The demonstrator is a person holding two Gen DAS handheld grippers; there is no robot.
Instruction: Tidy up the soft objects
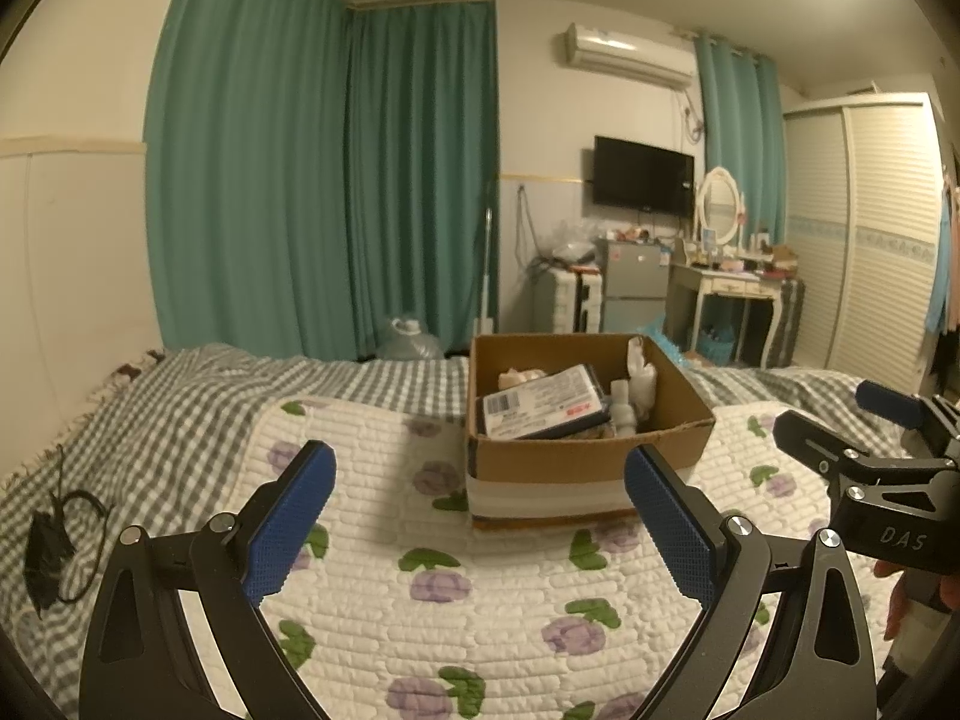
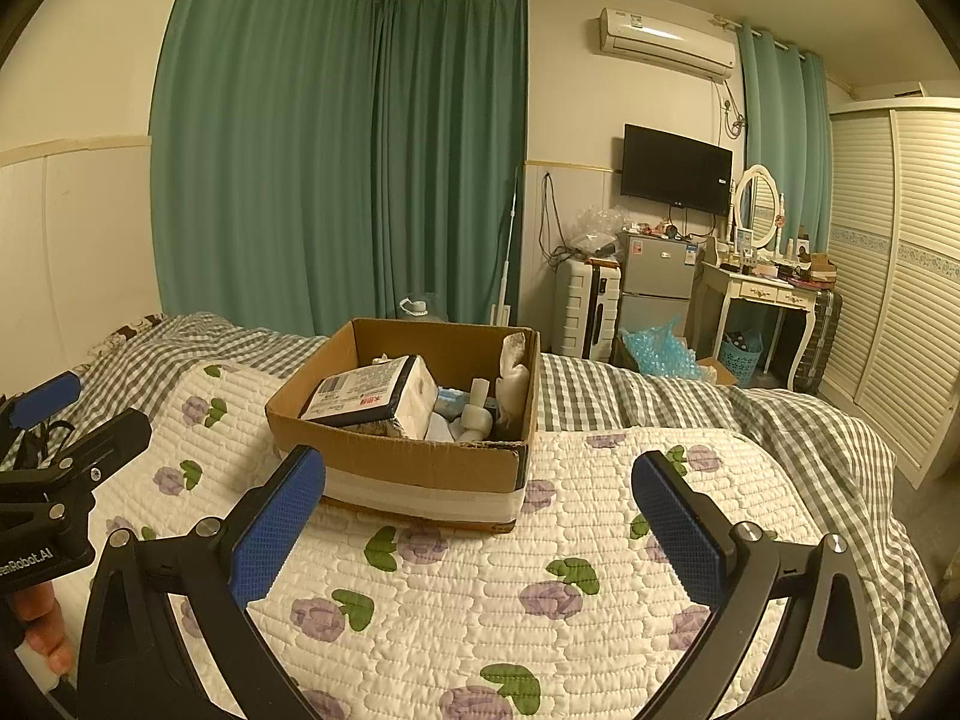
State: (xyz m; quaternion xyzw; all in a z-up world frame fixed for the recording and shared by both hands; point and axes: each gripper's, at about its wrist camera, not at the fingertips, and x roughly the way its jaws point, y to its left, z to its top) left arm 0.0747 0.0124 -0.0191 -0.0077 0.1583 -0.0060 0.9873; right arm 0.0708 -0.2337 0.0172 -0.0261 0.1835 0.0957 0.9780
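An open cardboard box stands on a white quilt with purple flowers. Inside lie a dark-wrapped tissue pack, white rolls and pale soft items. My left gripper is open, low over the quilt in front of the box, nothing between its blue pads. My right gripper is open too, just before the box's near right corner. Each gripper shows at the edge of the other's view, the right gripper and the left gripper.
A grey checked bedspread lies under the quilt. A black cable rests at the bed's left. Beyond the bed stand green curtains, a suitcase, a small fridge, a dressing table and a wardrobe.
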